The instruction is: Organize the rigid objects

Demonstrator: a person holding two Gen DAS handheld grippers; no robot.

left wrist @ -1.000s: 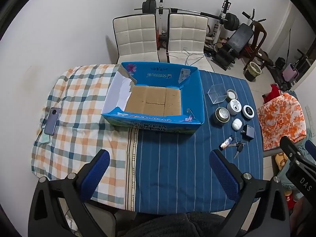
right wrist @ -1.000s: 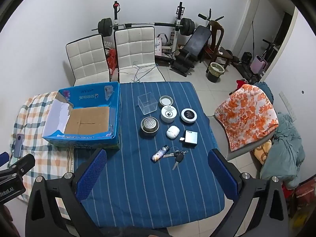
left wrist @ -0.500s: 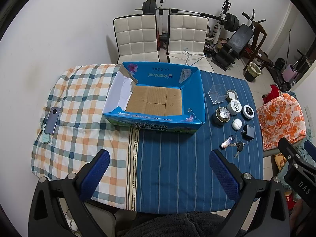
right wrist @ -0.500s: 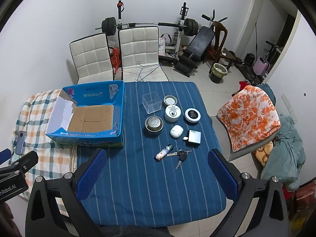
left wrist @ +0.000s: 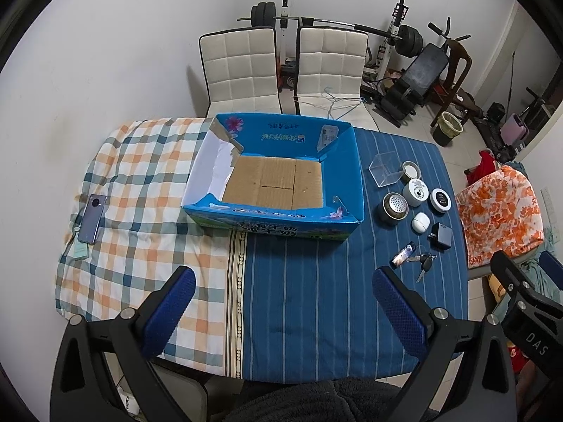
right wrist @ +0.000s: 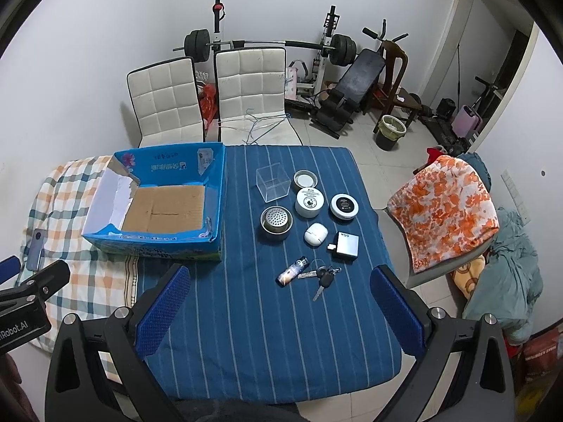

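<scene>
While my box (left wrist: 271,223) shows only its cardboard floor, both spread tools, left (left wrist: 281,307) and right (right wrist: 278,311), hover short of the keys (right wrist: 322,276).

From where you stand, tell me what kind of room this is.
Most likely a spare room at home, doubling as a gym: a cloth-covered table with white chairs behind it, a barbell rack and a weight bench by the wall.
</scene>
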